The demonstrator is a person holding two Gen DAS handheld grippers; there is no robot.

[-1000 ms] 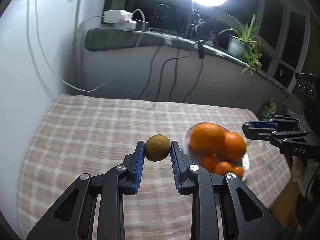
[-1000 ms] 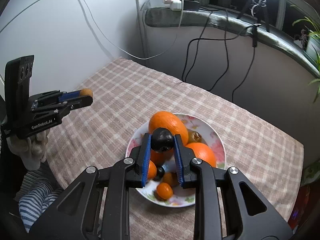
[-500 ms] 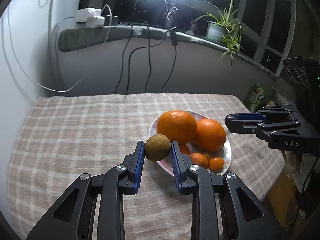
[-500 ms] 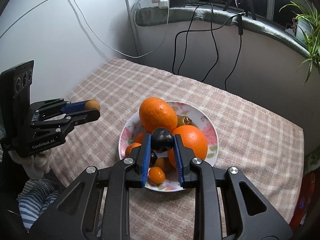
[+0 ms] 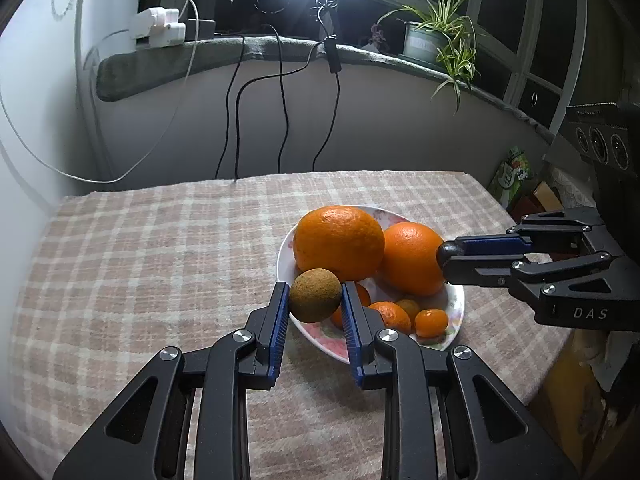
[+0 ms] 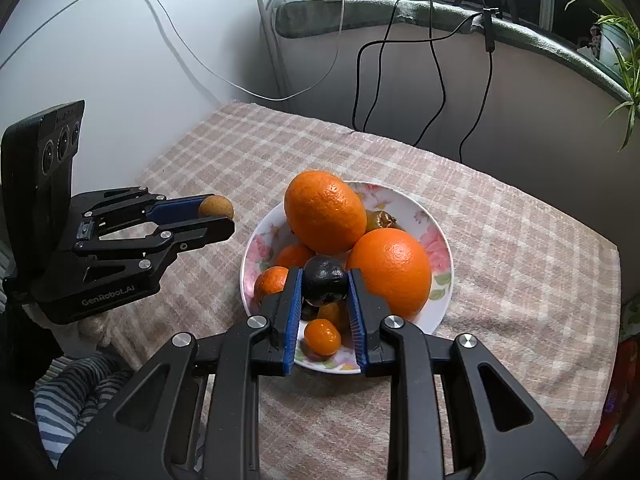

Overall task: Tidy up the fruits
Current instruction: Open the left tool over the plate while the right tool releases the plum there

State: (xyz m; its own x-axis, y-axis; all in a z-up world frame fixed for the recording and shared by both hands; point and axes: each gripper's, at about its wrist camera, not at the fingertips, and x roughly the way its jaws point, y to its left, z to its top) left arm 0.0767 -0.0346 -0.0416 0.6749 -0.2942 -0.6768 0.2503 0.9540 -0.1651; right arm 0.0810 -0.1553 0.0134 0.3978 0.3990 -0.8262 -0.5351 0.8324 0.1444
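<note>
My left gripper point(image 5: 315, 296) is shut on a round brown fruit point(image 5: 315, 295), held above the near left rim of a floral plate point(image 5: 454, 308). My right gripper point(image 6: 324, 286) is shut on a dark, almost black fruit point(image 6: 324, 286), held over the plate's point(image 6: 436, 240) near side. The plate holds two big oranges point(image 6: 324, 212) point(image 6: 394, 270), several small mandarins point(image 6: 322, 336) and a brownish fruit point(image 6: 382, 220). The left gripper also shows in the right wrist view point(image 6: 218, 216), left of the plate. The right gripper shows in the left wrist view point(image 5: 448, 258), beside the right orange point(image 5: 412, 258).
A checked cloth point(image 5: 160, 248) covers the table. Black cables point(image 5: 280, 92) hang from the sill behind it. A white power strip point(image 5: 158, 28) and a potted plant point(image 5: 436, 40) stand on the sill. A green packet point(image 5: 510, 174) lies past the table's right edge.
Both grippers have come closer to the plate, each still holding its fruit. The left one has swung right, so the plate now sits just beyond its fingertips.
</note>
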